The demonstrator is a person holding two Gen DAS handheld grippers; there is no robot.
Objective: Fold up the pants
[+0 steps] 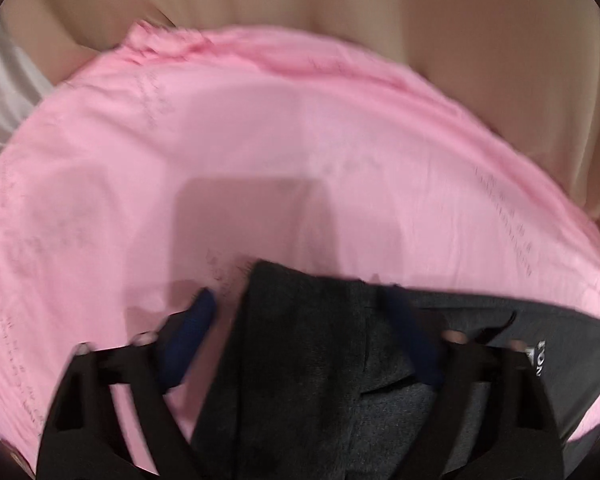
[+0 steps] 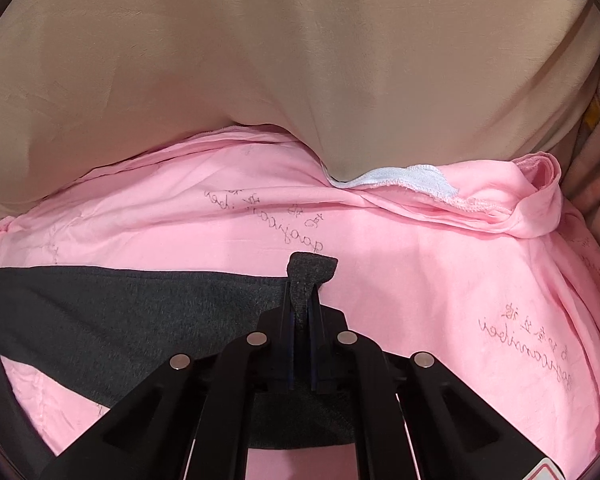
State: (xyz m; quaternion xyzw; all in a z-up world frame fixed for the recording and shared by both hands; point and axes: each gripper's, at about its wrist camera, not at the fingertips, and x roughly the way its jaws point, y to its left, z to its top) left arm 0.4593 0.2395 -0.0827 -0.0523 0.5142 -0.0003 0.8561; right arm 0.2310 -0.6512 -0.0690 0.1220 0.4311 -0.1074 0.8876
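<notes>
The dark grey pants (image 2: 120,304) lie spread on a pink sheet (image 2: 420,272). My right gripper (image 2: 302,292) is shut on a corner of the pants, and a small flap of cloth sticks out past its tips. In the blurred left wrist view the pants (image 1: 308,344) show a folded edge and a small white logo at the right. My left gripper (image 1: 300,308) stands open astride that edge. Its blue left finger (image 1: 200,316) is over the pink sheet (image 1: 260,140) and the right finger is over the grey cloth. Neither pad presses on the cloth.
A beige cushioned back (image 2: 280,60) rises behind the pink sheet. A white elastic hem (image 2: 416,178) of the sheet shows at the rear right, where the cloth bunches. Pale bedding (image 1: 4,92) lies at the left edge of the left wrist view.
</notes>
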